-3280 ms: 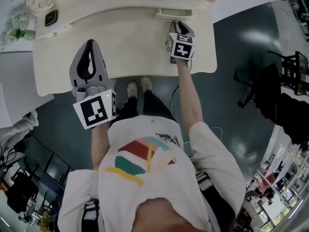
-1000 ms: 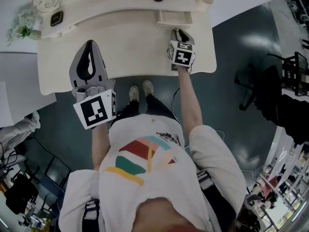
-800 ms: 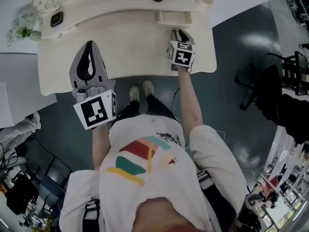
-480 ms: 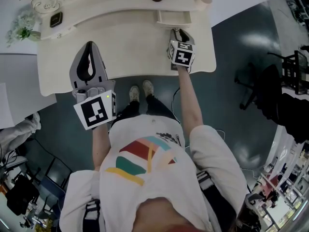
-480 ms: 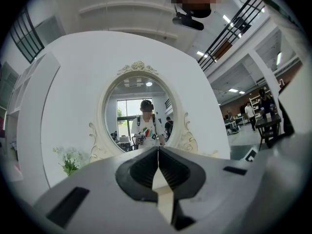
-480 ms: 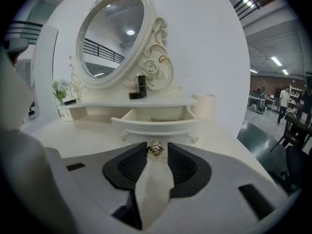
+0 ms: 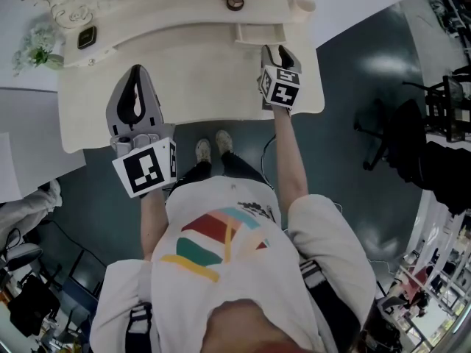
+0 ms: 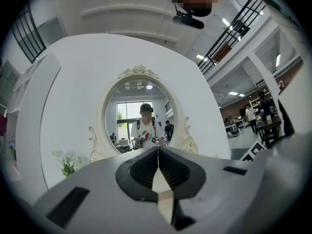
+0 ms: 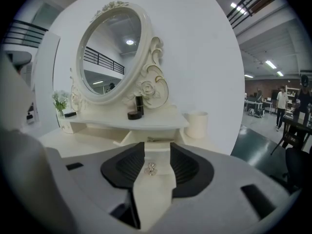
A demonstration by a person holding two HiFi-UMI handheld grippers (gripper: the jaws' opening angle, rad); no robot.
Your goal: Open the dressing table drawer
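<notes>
opening just now, the right gripper (image 7: 274, 49) has its jaws apart with the small silver knob (image 9: 150, 168) showing untouched between them, the cream wooden drawer (image 7: 259, 33) just ahead pulled out, task seemingly done, while the left gripper (image 7: 137, 68) is closed on nothing.

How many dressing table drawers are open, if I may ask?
1: the small drawer under the shelf, its knob between the jaws of the right claw, just opened. Others may be hidden.

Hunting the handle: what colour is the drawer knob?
Silvery metal knob, clearest in right gripper view.
</notes>
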